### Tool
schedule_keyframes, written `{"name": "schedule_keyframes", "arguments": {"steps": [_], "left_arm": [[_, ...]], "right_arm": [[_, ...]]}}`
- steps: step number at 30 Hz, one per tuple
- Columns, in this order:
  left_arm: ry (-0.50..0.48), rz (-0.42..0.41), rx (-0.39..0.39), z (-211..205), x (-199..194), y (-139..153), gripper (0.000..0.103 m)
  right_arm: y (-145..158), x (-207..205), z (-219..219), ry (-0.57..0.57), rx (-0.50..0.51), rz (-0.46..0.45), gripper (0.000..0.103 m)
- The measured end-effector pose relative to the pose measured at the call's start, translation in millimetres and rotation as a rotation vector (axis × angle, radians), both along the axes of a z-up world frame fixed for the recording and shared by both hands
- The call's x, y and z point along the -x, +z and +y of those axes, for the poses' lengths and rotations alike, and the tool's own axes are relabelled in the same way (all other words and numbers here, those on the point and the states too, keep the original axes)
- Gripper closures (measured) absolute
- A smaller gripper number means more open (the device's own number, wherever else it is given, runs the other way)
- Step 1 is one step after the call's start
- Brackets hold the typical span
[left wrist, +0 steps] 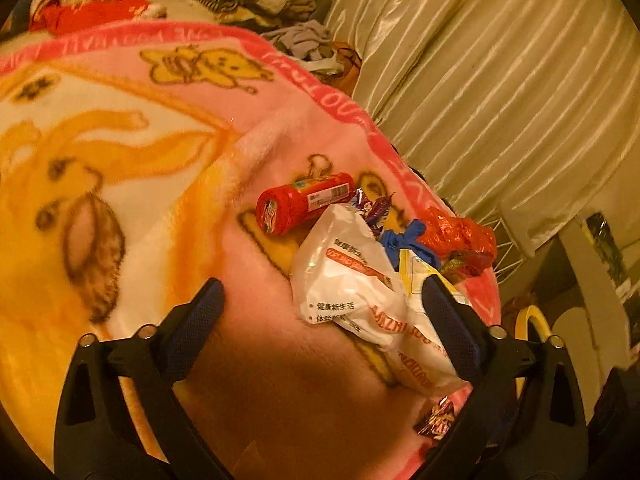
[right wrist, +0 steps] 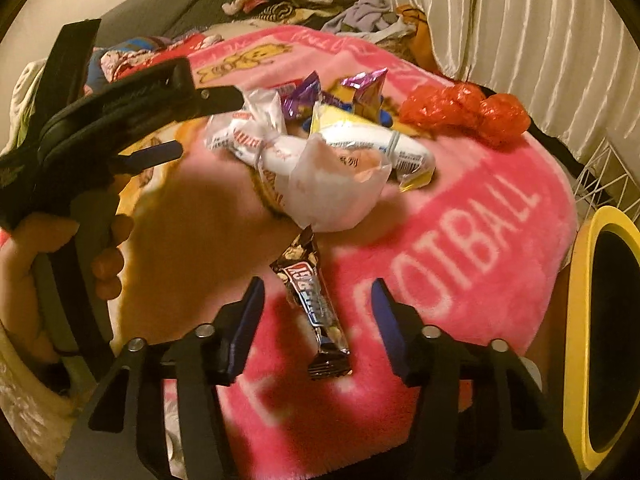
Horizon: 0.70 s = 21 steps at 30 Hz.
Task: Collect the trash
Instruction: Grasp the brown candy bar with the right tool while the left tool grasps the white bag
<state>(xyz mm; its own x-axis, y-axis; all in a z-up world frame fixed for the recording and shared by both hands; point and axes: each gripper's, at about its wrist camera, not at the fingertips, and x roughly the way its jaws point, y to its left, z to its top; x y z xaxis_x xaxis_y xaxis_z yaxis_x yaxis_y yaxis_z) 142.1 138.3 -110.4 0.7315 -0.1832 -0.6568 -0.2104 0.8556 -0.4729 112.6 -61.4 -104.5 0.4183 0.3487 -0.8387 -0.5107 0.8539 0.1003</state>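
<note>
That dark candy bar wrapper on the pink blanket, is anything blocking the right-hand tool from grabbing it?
Nothing visible is. The dark candy bar wrapper lies alone on the pink blanket, between the right gripper's open jaws. The white plastic bags sit just beyond its far end.

Warm, dim indoor light tints both fisheye views orange; a broad shadow darkens the blanket (left wrist: 280, 380) near the lens, glare streaks the curtain (left wrist: 500, 80), edges bend and vignette, and motion blur softens detail.

Open blanket (right wrist: 460, 208) beside, perhaps touching, wrapper pile (right wrist: 320, 148).
</note>
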Motion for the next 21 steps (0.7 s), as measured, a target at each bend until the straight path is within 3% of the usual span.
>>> {"name": "schedule_keyframes", "arguments": {"steps": [5,9,10,14,16,21], "left_arm": [[0.015,0.015,0.050,1,-4,-9,0.037],[-0.002,0.011,0.068,-3,-4,-8,0.071],[-0.004,0.011,0.063,-5,-4,-7,0.072],[-0.028,-0.009,0.045,-12,2,-3,0.080],[-0.033,-0.019,0.048,-12,6,0,0.100],[-0.041,-0.044,0.037,-13,14,9,0.100]], "right_arm": [[-8,-2,5,0.017,0.019,0.039,0.071],[-9,-3,2,0.017,0.005,0.048,0.083],[-9,-2,1,0.021,0.000,0.046,0.087],[-5,4,-4,0.025,-0.020,0.029,0.088],[-2,6,-8,0.020,-0.040,0.024,0.088],[2,10,-19,0.000,-0.092,0.026,0.088]]}}
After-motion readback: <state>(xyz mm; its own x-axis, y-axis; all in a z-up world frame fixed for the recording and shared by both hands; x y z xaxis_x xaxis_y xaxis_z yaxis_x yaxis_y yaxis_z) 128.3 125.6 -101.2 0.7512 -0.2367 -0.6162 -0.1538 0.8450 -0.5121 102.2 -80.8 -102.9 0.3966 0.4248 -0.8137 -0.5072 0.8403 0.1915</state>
